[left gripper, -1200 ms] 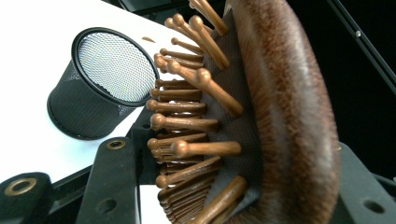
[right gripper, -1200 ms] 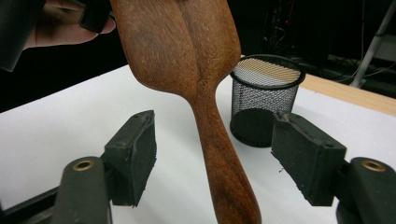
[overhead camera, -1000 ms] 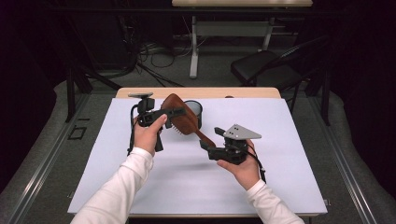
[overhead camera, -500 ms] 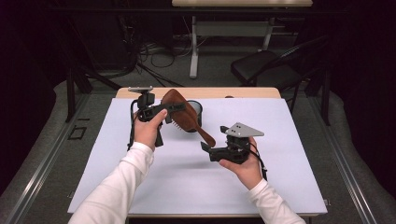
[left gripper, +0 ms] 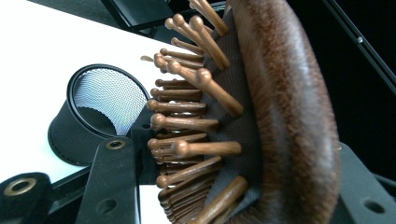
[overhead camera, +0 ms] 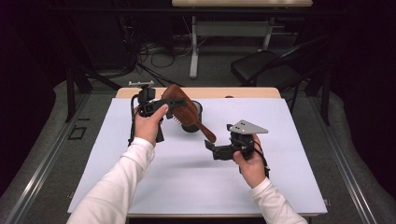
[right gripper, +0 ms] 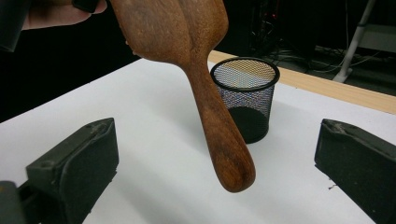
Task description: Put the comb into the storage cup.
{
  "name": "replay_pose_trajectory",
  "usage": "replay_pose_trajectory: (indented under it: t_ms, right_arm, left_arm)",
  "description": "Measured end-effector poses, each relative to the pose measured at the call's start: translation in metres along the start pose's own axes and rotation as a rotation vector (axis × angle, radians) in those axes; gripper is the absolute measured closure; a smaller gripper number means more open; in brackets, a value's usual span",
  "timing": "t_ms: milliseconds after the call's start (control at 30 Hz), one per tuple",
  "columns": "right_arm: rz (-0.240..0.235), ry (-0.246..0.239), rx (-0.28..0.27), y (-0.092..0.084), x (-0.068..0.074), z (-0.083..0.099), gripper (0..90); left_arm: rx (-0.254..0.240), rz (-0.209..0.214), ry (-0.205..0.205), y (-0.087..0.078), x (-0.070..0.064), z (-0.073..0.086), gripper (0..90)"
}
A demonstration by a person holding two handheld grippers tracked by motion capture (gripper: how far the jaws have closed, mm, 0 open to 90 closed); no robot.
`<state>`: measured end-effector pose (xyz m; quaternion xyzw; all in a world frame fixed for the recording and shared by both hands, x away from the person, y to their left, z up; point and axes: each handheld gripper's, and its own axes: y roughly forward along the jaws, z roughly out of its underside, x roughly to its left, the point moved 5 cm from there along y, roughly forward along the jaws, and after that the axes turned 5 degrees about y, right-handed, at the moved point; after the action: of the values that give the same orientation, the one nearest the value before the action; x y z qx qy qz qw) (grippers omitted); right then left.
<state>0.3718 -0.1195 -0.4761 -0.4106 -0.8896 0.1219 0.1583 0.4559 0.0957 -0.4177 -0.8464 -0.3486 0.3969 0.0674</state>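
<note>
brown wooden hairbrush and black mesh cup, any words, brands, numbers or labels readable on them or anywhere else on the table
None: no text can be read in any view.
Brown wooden paddle hairbrush: bare wood grain, no mark.
Black wire-mesh cup: plain mesh, no label.
White table mat: blank.

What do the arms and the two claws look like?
Both arms wear white long sleeves. The left claw and right claw are black, with blocky flat jaws showing brass-ringed holes. A black cable trails from the left one; a grey three-cornered plate tops the right.
</note>
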Motion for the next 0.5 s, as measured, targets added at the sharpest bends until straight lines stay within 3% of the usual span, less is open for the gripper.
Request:
replay_pose_trajectory:
  t_ms: [200,500]
  right_arm:
    - [-0.004,-0.001,-0.013,0.001,-0.001,-0.003,0.0]
    - [0.029,0.012,-0.047,-0.002,-0.009,-0.008,0.0]
  left_arm:
    - [-0.006,-0.006,0.001,-0.001,0.001,-0.004,48.5]
    - [-0.012,-0.001,0.012,-0.001,0.001,-0.013,48.5]
